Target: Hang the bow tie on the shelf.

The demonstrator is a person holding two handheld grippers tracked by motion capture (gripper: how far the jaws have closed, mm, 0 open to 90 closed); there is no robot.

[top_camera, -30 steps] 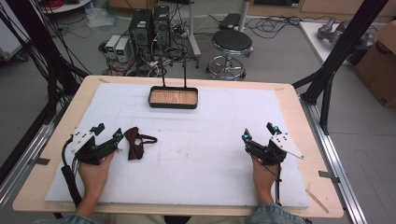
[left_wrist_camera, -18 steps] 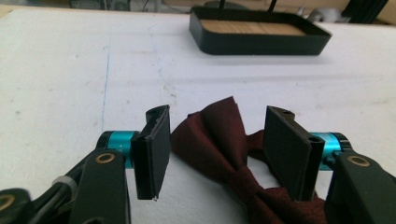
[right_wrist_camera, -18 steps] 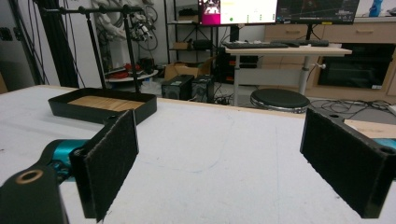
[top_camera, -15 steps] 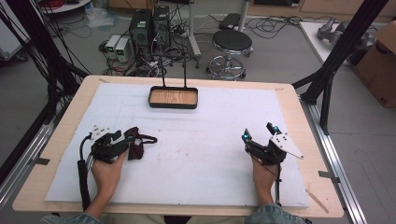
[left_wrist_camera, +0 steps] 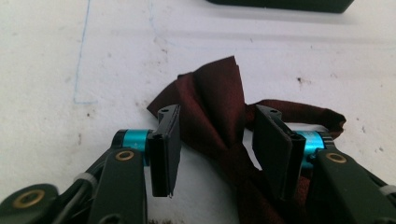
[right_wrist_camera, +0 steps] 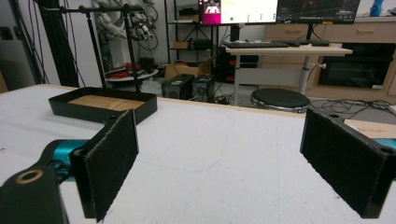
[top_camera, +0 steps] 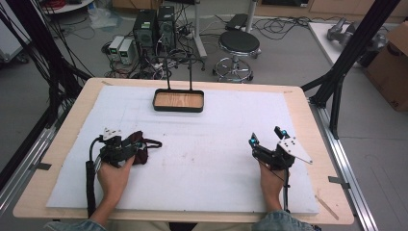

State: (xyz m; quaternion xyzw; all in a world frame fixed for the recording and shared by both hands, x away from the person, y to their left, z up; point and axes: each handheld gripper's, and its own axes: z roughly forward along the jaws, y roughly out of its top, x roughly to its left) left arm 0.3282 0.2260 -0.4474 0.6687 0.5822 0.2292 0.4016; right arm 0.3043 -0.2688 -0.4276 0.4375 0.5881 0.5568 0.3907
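From above, my left tool (top_camera: 137,146) sits over the dark red cloth (top_camera: 142,153) at eight o'clock on the white counter (top_camera: 216,144); my right tool (top_camera: 266,139) rests at four o'clock, jaws spread. A black tray (top_camera: 178,100) stands at twelve.

Along my left tool (left_wrist_camera: 217,140), the jaws have just been closing; the cloth (left_wrist_camera: 219,112) bunches between them, pads not yet pressing.

Along my right tool (right_wrist_camera: 219,163), the jaws gape, released, with the tray (right_wrist_camera: 102,105) at ten o'clock.
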